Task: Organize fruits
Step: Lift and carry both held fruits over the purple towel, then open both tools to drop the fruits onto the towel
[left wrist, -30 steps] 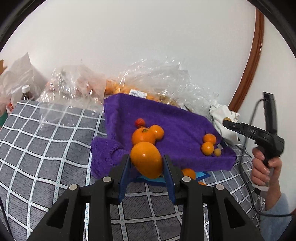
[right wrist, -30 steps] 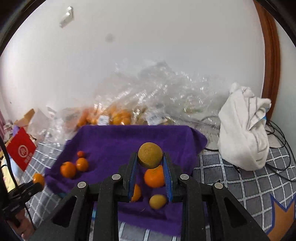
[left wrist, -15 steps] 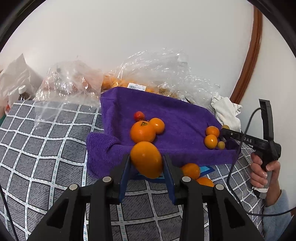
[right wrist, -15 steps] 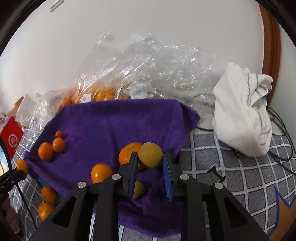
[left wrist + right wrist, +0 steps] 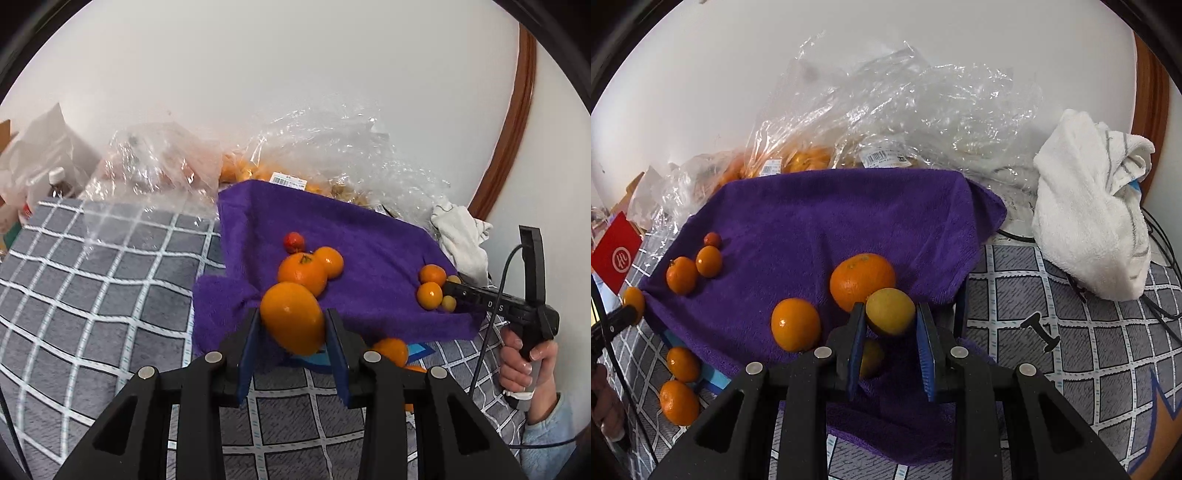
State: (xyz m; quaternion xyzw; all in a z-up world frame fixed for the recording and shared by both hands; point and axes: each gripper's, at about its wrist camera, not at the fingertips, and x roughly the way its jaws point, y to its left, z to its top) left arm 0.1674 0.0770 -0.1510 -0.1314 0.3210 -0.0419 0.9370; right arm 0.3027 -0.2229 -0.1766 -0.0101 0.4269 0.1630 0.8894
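My left gripper [image 5: 293, 325] is shut on a large orange [image 5: 293, 317], held above the near edge of a purple towel [image 5: 369, 236]. On the towel lie an orange [image 5: 302, 274], a smaller one [image 5: 330, 260] and a small red fruit [image 5: 294, 242]. My right gripper [image 5: 891, 319] is shut on a yellowish round fruit [image 5: 890, 311], low over the towel [image 5: 831, 210] next to two oranges [image 5: 861, 279] [image 5: 795, 323]. Another yellowish fruit [image 5: 872, 358] lies under its fingers. In the left wrist view the right gripper [image 5: 448, 290] reaches over the towel's right end.
Clear plastic bags [image 5: 886, 110] with more oranges stand behind the towel against the wall. A white cloth [image 5: 1089, 206] and cables lie at right. Two oranges [image 5: 679, 384] lie on the grey checked cover [image 5: 92, 288] off the towel's left edge. A red card [image 5: 615, 256] stands far left.
My right gripper has come down and forward with the yellowish fruit, close over the towel beside the two oranges. My left gripper has drifted slightly, the orange still in it.
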